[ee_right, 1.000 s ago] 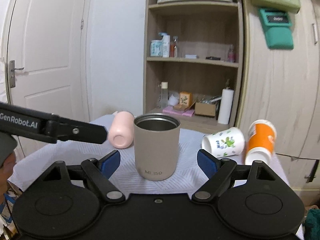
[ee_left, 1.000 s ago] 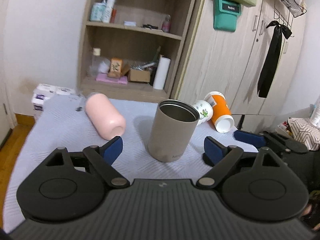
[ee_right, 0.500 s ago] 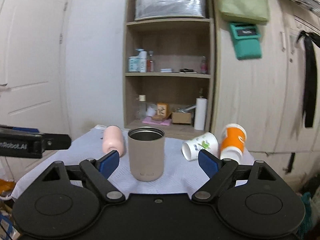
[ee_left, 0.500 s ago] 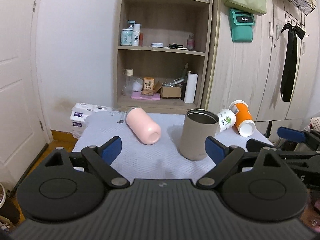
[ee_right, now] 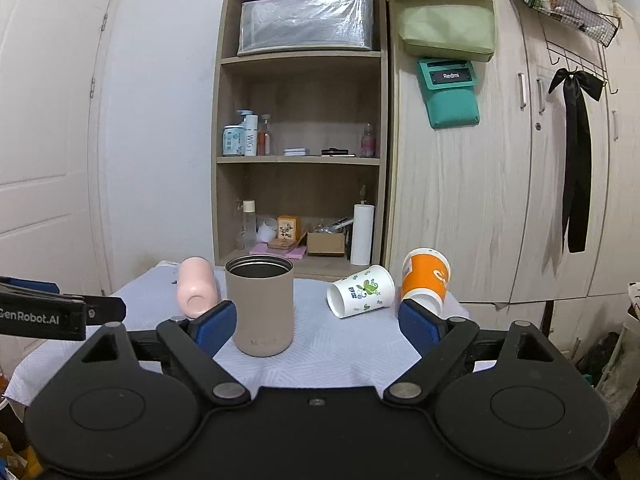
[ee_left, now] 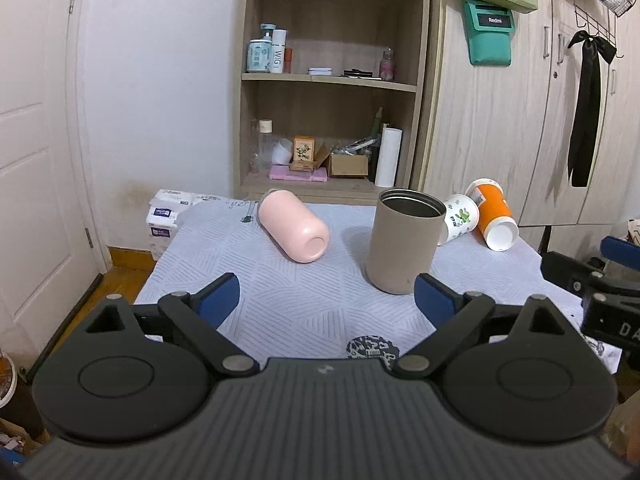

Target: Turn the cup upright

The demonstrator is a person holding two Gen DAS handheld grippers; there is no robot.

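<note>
A beige metal cup (ee_left: 404, 240) (ee_right: 262, 304) stands upright, mouth up, on the cloth-covered table (ee_left: 304, 308) (ee_right: 340, 352). A pink cup (ee_left: 294, 226) (ee_right: 197, 292) lies on its side to its left. A white cup with green print (ee_left: 460, 218) (ee_right: 362, 290) and an orange cup (ee_left: 492, 214) (ee_right: 426, 282) lie tipped at the right. My left gripper (ee_left: 326, 300) is open and empty, short of the cups. My right gripper (ee_right: 318, 326) is open and empty, short of the beige cup.
A wooden shelf unit (ee_left: 332, 80) (ee_right: 300, 160) with bottles and boxes stands behind the table. Wardrobe doors (ee_right: 500, 180) are at the right, a white door (ee_left: 36, 160) at the left. Tissue packs (ee_left: 164, 216) sit on the floor by the table's far left corner.
Both grippers have pulled back and away from the upright beige cup, which looks smaller now. The cups have not moved. Both grippers stay open.
</note>
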